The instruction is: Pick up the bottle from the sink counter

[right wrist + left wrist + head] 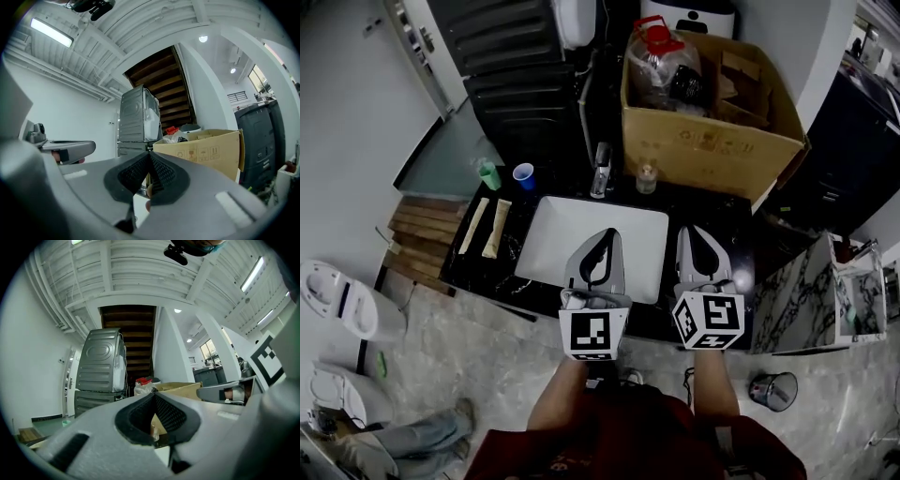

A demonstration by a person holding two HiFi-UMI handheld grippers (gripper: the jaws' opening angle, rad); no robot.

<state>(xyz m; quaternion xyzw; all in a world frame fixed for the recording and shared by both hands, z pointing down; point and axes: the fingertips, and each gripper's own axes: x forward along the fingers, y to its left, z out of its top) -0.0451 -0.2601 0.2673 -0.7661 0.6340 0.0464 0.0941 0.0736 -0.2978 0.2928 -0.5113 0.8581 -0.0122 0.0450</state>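
Jaws of the left gripper (608, 236) and right gripper (693, 234) are held pressed together, empty, by the sink (546, 212); the bottle (647, 177) is set on the bench beside the tap (601, 169).

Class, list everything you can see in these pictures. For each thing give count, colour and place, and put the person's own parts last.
small clear bottle: one, clear, on the black counter, right of the tap
chrome tap: one, silver, behind the sink
rectangular sink: one, white, set in the counter
plastic cups: two, blue and green, counter's far left corner
long flat packets: two, beige, left of the sink
cardboard box: one, brown, behind the counter, holding a clear jug with a red cap
wire bin: one, grey, floor at right
left tool: one, grey, shut, empty, over the sink
right tool: one, grey, shut, empty, over the counter
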